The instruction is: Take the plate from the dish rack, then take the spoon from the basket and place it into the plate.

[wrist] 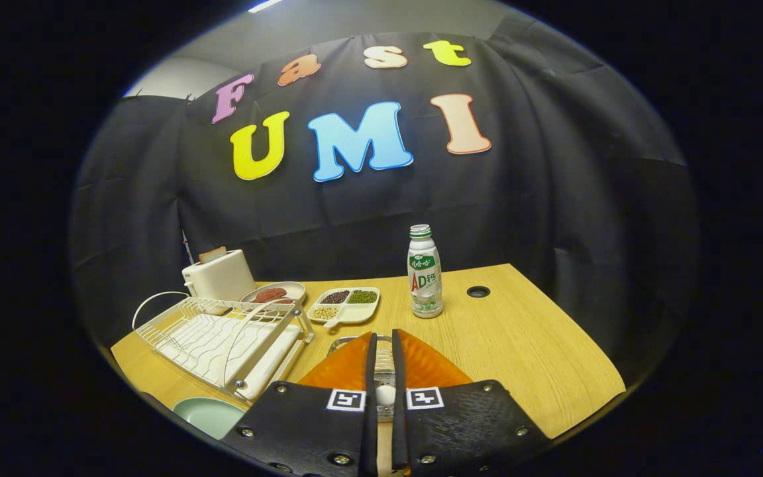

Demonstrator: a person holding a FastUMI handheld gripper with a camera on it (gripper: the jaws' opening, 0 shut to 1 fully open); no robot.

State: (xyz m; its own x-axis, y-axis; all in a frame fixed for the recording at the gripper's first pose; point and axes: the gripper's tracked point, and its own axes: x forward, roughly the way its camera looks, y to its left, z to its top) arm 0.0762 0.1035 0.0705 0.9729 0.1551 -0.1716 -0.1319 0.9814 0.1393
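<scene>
Light wooden desk [520,331] with a round cable hole [478,291], backed by a black cloth wall [554,199]; ceiling strip light [263,5] above.

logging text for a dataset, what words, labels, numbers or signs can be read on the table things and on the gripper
bottle: its label bears print, too small to read surely
gripper: two square black-and-white markers, patterns, no words; jaws nearly closed about a small white thing, grip unclear
toaster, dish rack, divided dish: no text seen
</scene>
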